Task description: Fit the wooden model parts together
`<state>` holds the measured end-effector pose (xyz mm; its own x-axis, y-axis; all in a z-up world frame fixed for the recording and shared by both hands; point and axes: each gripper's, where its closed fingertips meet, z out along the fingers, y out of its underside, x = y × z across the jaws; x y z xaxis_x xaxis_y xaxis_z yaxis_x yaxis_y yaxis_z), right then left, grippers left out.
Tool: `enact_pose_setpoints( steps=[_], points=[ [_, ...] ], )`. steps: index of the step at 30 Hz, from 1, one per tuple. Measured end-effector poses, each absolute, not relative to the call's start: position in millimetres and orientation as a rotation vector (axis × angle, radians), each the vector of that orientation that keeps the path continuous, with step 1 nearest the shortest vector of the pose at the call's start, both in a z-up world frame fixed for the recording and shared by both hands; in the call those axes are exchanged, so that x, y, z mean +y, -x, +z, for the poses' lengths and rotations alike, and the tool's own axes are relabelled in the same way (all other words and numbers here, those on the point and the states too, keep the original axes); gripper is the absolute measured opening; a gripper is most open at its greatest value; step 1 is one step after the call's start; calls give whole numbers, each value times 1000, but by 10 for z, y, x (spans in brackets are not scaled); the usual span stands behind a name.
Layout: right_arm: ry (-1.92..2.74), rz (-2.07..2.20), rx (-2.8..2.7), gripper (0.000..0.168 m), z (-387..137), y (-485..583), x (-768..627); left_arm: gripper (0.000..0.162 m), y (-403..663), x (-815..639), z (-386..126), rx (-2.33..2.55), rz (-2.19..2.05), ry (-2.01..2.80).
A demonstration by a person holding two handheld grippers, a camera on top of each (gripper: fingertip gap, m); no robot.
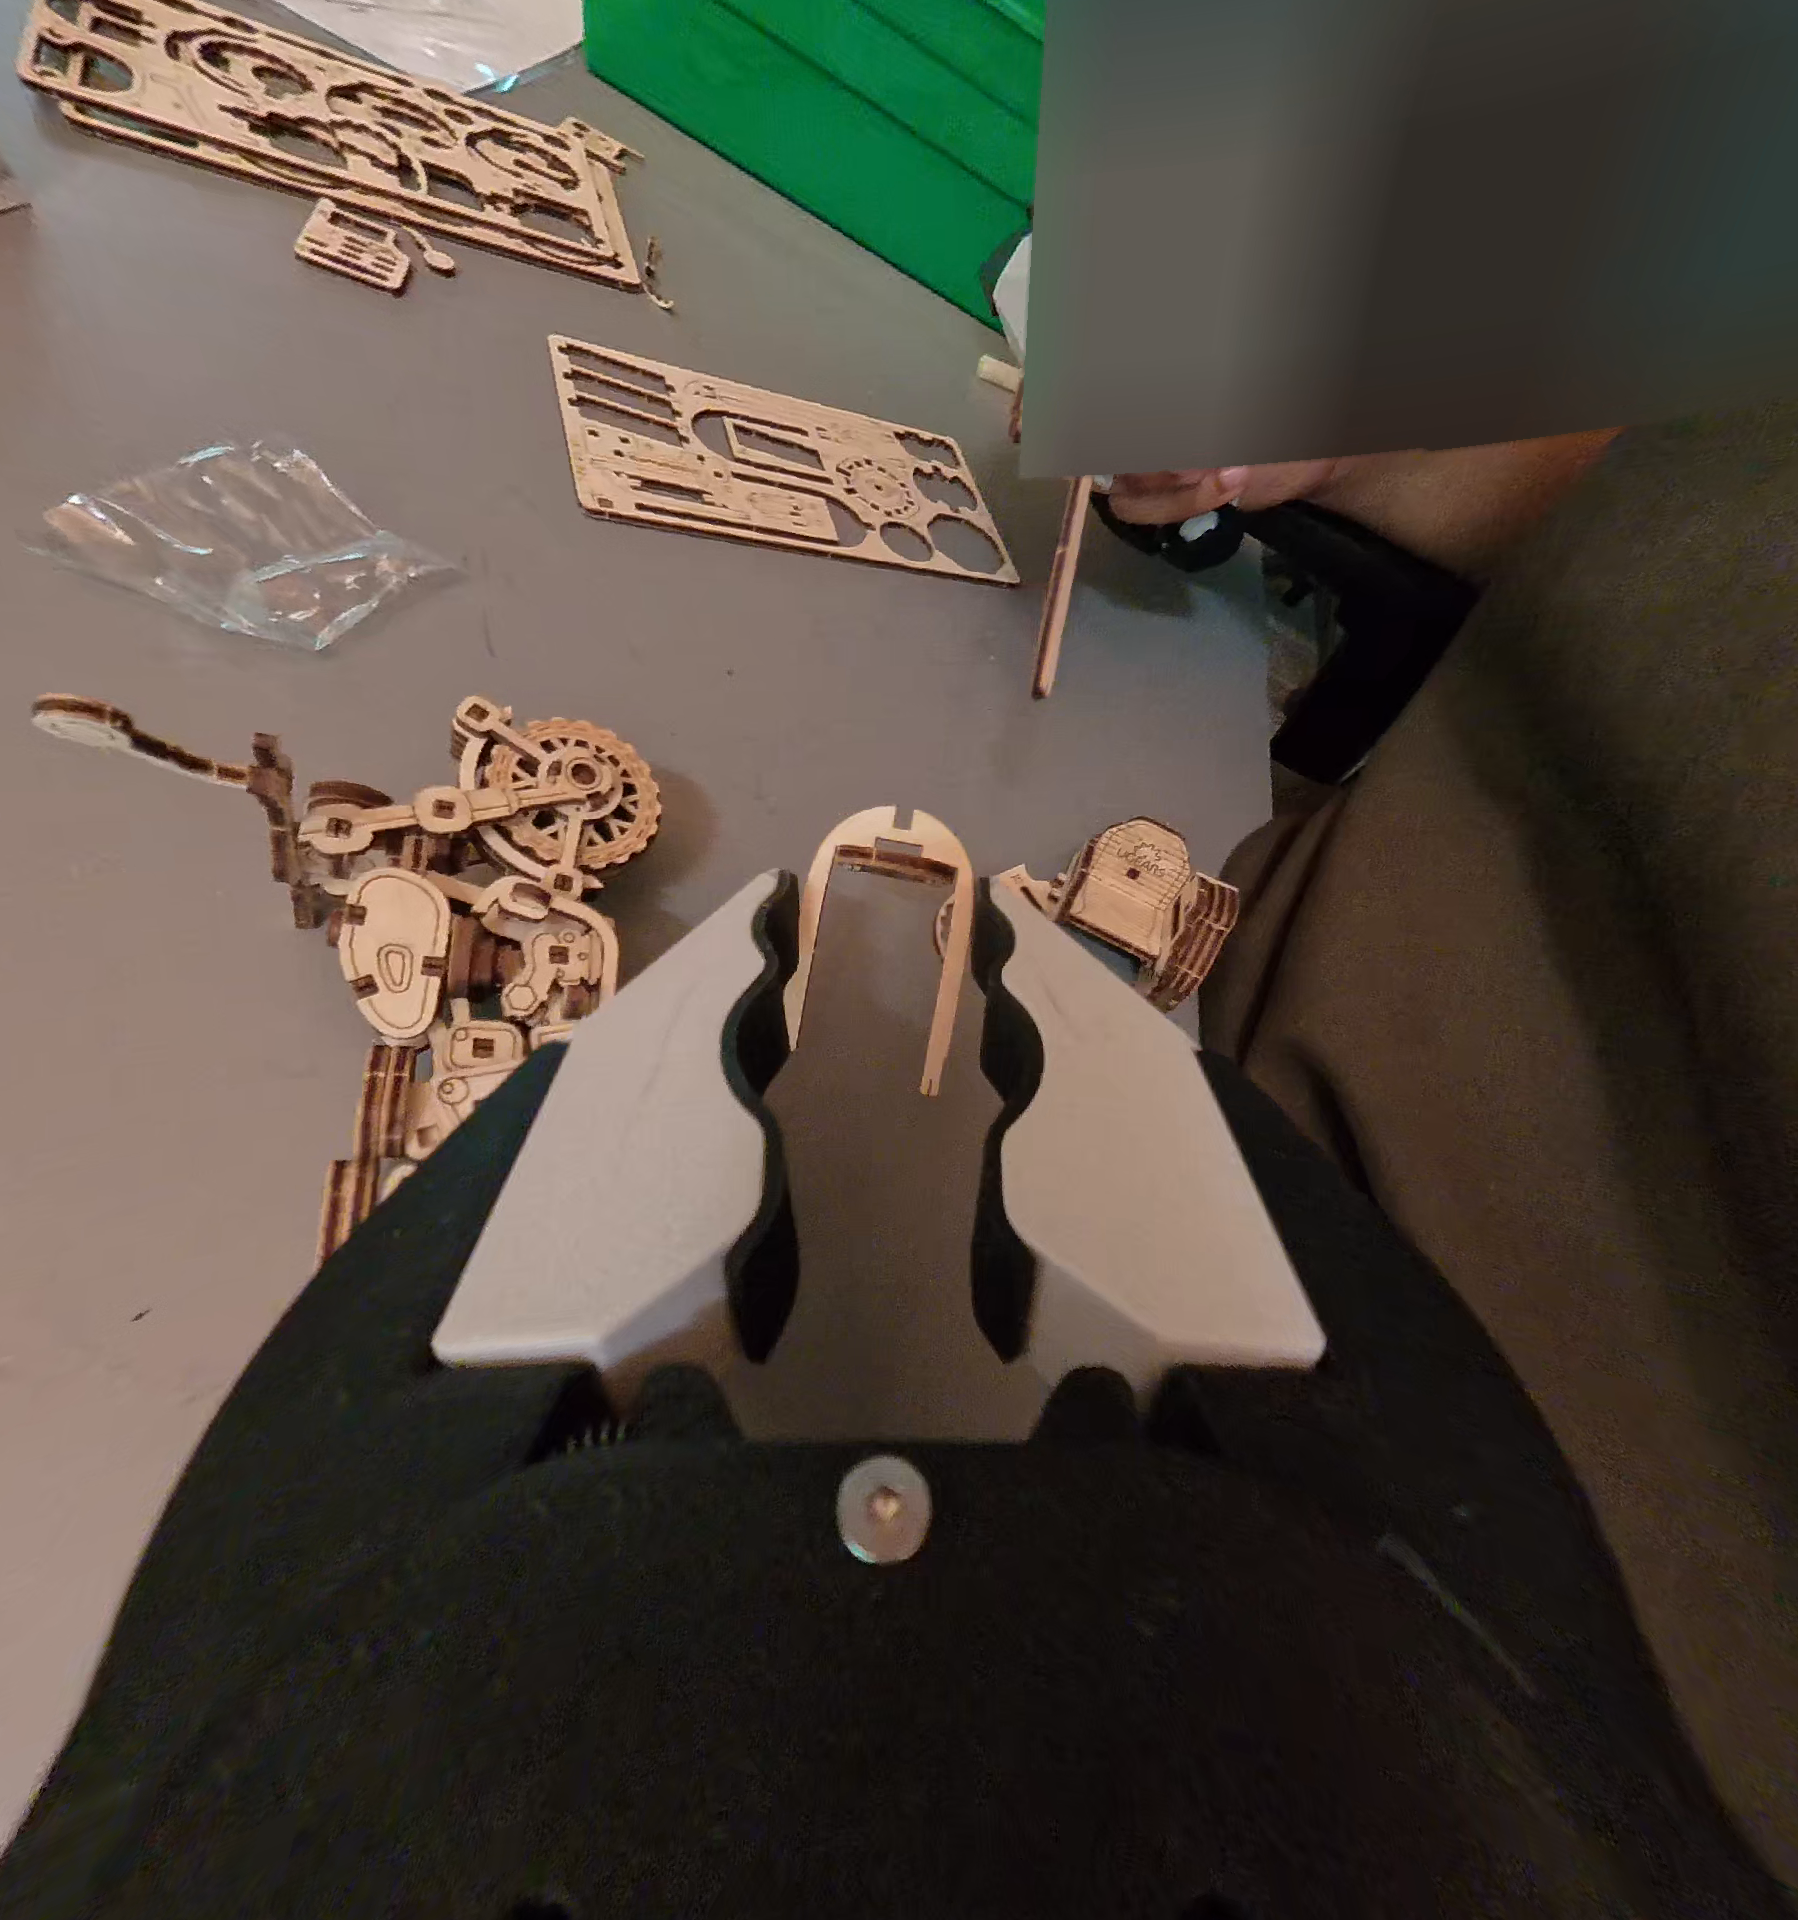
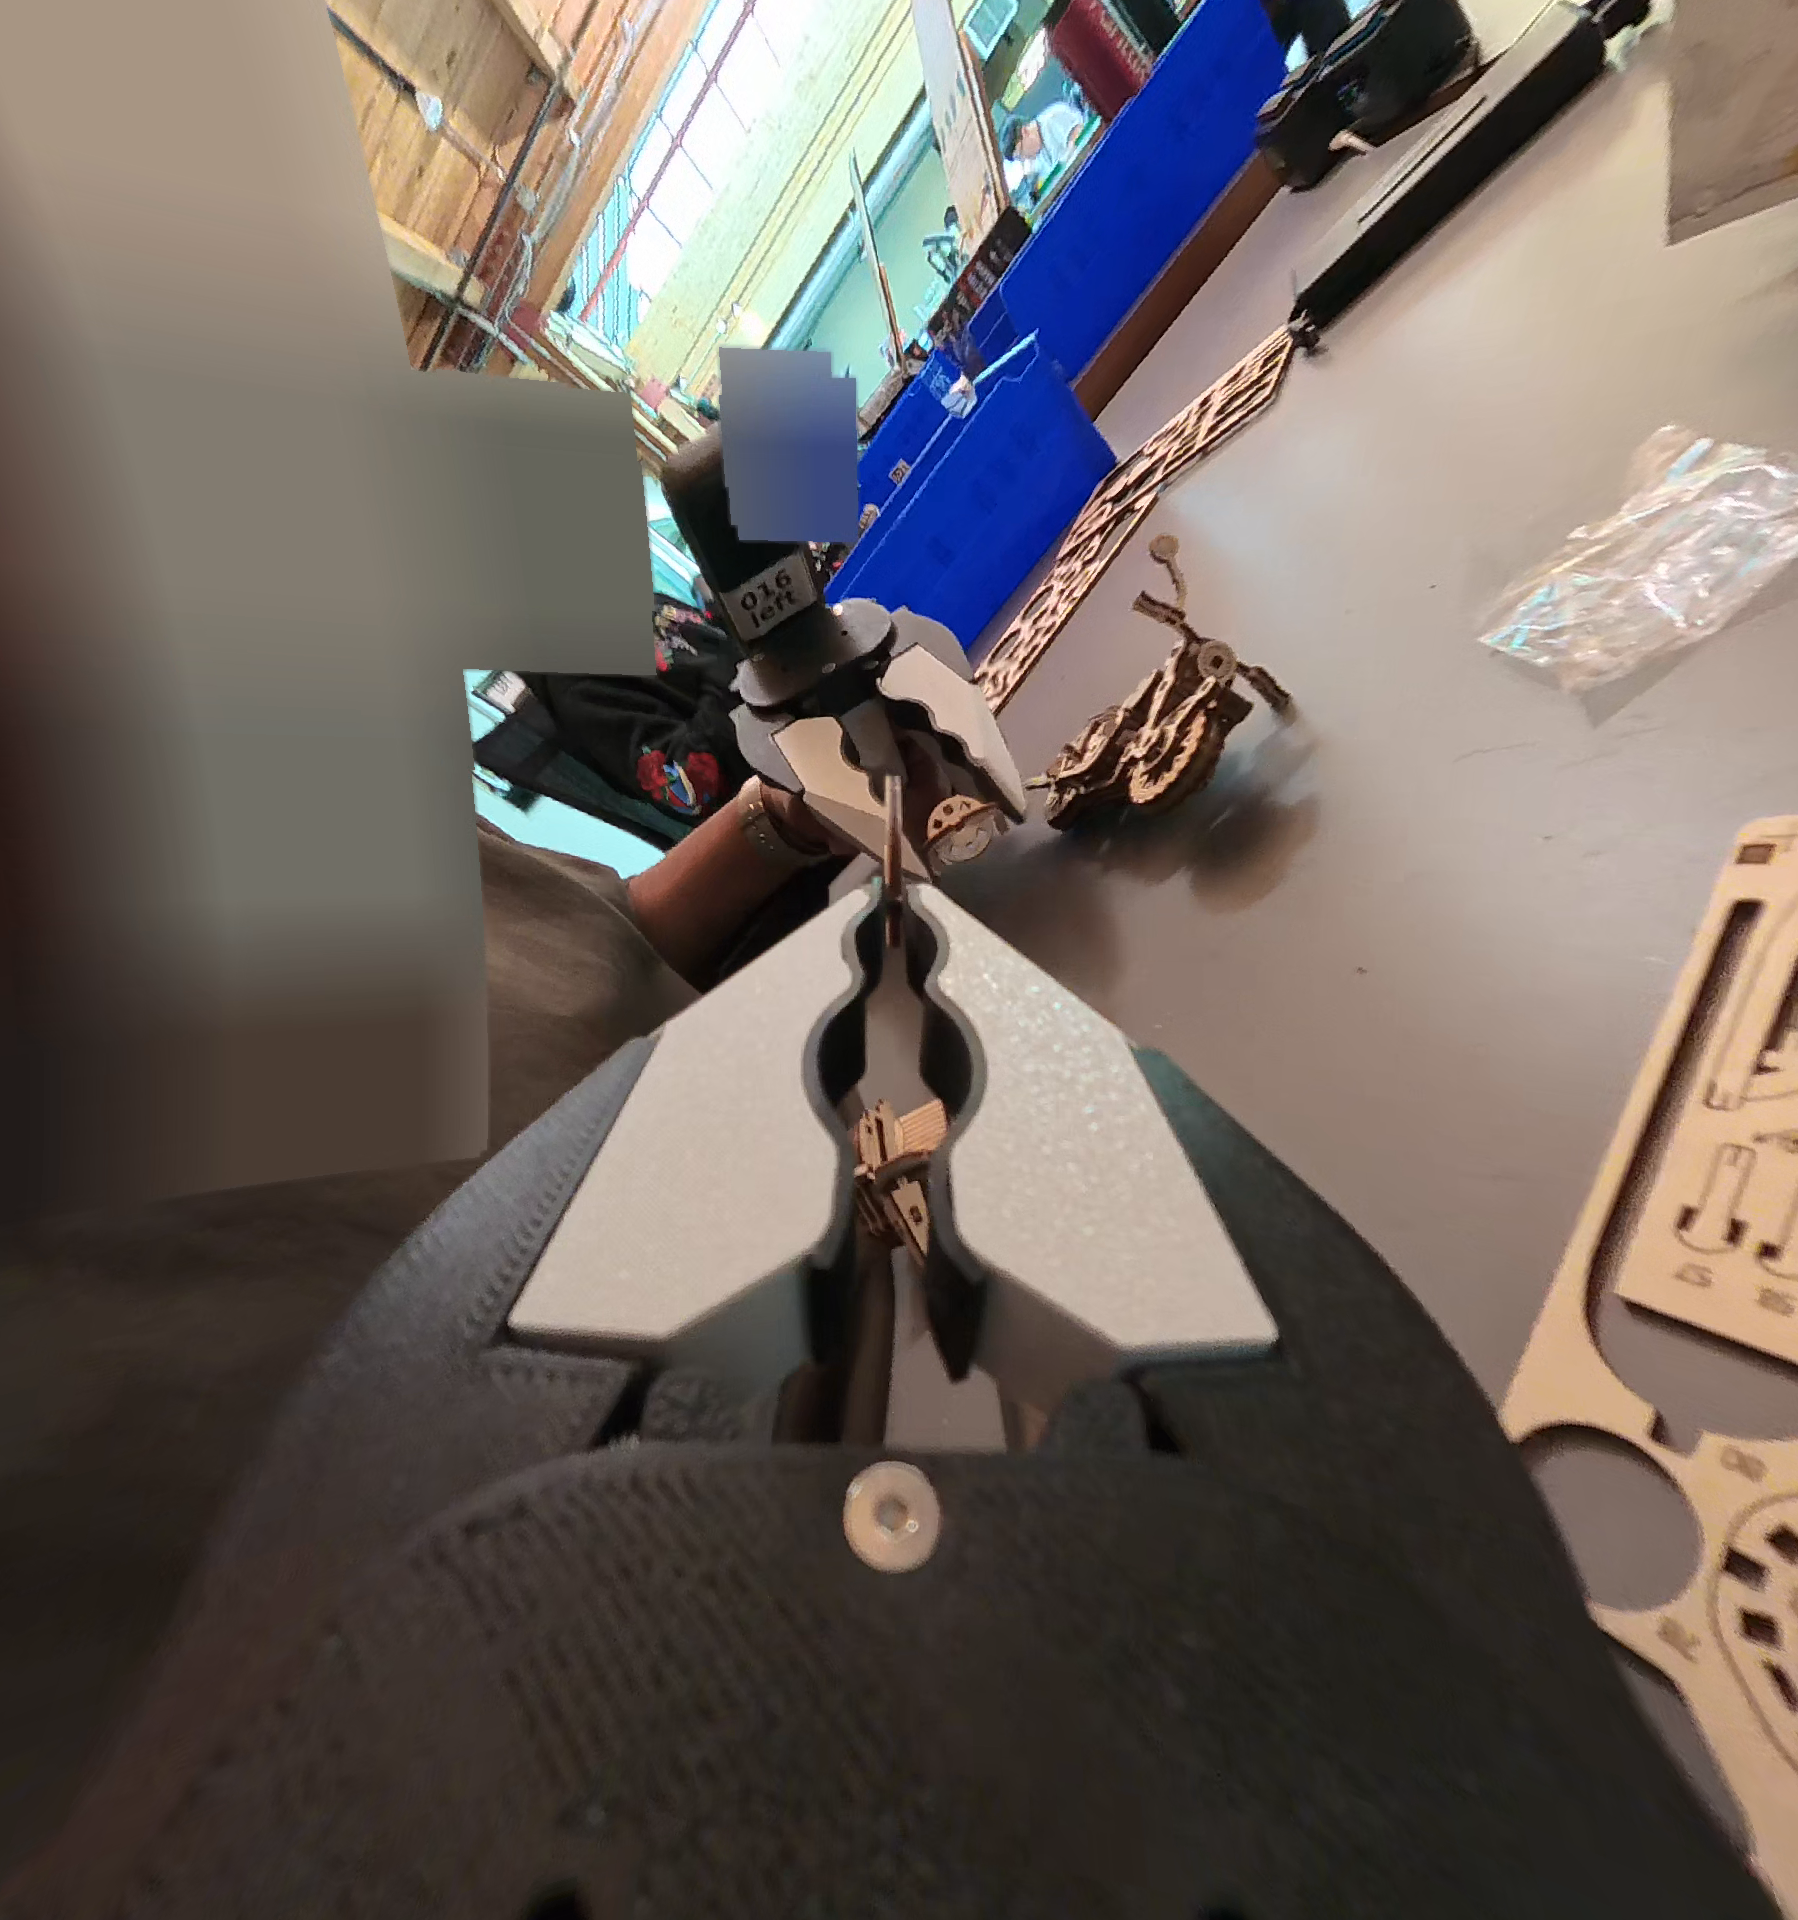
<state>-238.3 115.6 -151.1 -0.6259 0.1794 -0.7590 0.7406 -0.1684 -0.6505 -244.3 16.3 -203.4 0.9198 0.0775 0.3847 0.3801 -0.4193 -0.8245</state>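
Observation:
My left gripper [image 1: 884, 925] is shut on a U-shaped wooden part [image 1: 893, 831], which spans its fingertips above the grey table [image 1: 199, 1143]. It also shows in the right wrist view [image 2: 890, 769]. My right gripper [image 2: 892, 909] is nearly closed on a thin flat wooden piece [image 2: 891, 831] seen edge-on, which also shows in the left wrist view [image 1: 1064, 582]. A small wooden bit [image 2: 900, 1148] sits in the gap farther back between the fingers. A half-built wooden motorcycle [image 1: 479, 894] [image 2: 1155, 727] lies on the table. A small seat-like assembly [image 1: 1134, 904] [image 2: 962, 831] lies beside the left fingertips.
Laser-cut wooden sheets lie on the table [image 1: 770, 468] [image 1: 334, 135] [image 2: 1705, 1247]. A crumpled clear plastic bag [image 1: 240, 540] [image 2: 1684, 561] lies nearby. A green box [image 1: 822, 125] and blue bins [image 2: 978, 488] stand at the back. A person's brown sleeve [image 1: 1549, 1039] fills the right side. Some 12 cm of space lies between my two pairs of fingers. From my left tips it is roughly 6 cm to the half-built wooden motorcycle [image 1: 479, 894]; from my right, 15 cm.

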Motion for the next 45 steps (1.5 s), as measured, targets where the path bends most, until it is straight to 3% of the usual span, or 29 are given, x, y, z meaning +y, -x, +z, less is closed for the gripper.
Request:
enact_pose_setpoints(
  steps=[21,45],
  points=[
    [-850,-1672,2147,0,-1767,2157,730,32,2158,254,-2054,-225,-439,2030],
    [-722,-1682,2246,1,-1705,1960,502,32,1860,427,-1939,-132,-464,2005]
  ],
)
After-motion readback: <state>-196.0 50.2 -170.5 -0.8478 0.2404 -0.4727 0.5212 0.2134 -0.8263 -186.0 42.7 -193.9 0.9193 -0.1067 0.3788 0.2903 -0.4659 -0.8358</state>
